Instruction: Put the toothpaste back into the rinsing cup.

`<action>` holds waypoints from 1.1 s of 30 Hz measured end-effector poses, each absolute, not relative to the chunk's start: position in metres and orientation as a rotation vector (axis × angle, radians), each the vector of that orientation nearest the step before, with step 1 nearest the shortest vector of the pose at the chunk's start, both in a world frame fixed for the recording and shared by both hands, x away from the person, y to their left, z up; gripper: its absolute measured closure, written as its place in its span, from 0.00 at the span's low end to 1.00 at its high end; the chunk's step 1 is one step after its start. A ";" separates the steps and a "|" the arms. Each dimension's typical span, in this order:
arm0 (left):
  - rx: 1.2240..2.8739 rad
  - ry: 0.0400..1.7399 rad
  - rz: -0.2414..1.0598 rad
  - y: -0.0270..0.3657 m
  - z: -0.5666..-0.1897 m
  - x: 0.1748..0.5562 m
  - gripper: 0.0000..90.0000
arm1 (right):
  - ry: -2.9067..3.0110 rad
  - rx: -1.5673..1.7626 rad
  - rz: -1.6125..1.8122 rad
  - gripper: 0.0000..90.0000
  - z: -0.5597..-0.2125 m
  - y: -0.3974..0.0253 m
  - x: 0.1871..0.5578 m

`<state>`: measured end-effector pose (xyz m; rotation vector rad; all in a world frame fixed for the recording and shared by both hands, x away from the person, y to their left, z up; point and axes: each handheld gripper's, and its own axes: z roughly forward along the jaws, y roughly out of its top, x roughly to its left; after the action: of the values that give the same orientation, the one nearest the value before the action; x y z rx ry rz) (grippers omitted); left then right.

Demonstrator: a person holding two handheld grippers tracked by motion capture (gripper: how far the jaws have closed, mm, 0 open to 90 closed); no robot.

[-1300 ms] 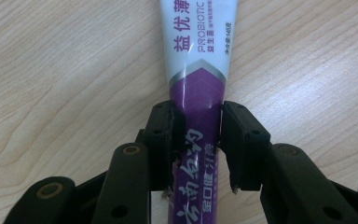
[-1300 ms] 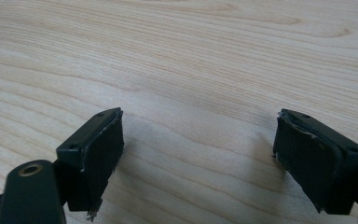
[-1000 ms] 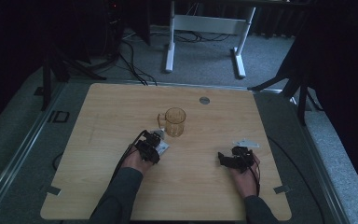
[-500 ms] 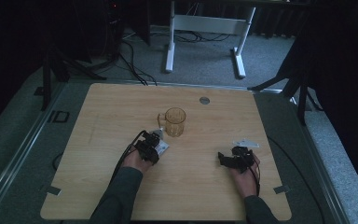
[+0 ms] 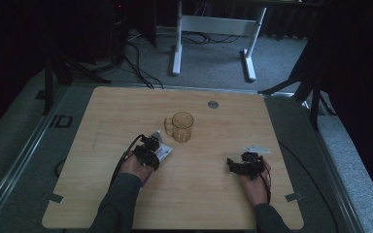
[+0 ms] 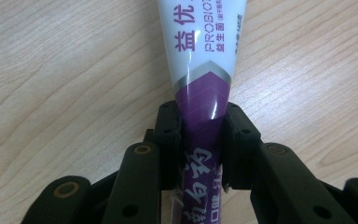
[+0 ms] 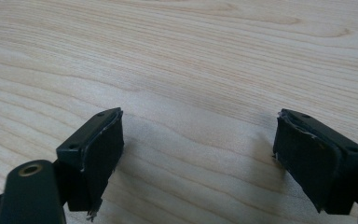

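Observation:
A white and purple tube (image 6: 204, 70) with printed lettering lies on the wooden table (image 5: 107, 111), and my left gripper (image 6: 201, 135) is shut on its purple end. In the high view this left gripper (image 5: 151, 147) rests left of centre, with the tube (image 5: 162, 152) pointing toward a clear amber glass mug (image 5: 181, 126) just beyond it. My right gripper (image 7: 198, 154) stands open just above bare wood with nothing between its pads. In the high view the right gripper (image 5: 234, 166) sits at the right front, jaws pointing left.
A small round grey disc (image 5: 212, 104) is set in the table near its far edge. A pale flat piece (image 5: 255, 149) lies just beyond the right gripper. White desk legs (image 5: 177, 48) and cables stand on the floor behind the table.

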<state>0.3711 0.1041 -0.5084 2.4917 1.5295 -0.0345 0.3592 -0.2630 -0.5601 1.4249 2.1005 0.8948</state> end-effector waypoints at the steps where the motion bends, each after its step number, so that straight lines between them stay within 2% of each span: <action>1: 2.477 1.530 -0.038 0.105 -0.507 0.371 0.79 | 2.100 1.424 0.895 0.18 -0.560 -0.263 0.359; 8: 2.426 1.514 -0.022 0.111 -0.491 0.370 0.79 | 2.100 1.427 0.894 0.18 -0.560 -0.263 0.359; 13: 2.377 1.523 0.036 0.112 -0.481 0.368 0.79 | 2.100 1.428 0.895 0.18 -0.560 -0.263 0.359; 33: 2.264 1.514 0.139 0.118 -0.461 0.367 0.80 | 2.099 1.426 0.895 0.18 -0.560 -0.263 0.359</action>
<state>0.3667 0.1180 -0.4608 2.2644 1.5143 0.1391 0.3592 -0.2629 -0.5600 1.4263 2.0989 0.8946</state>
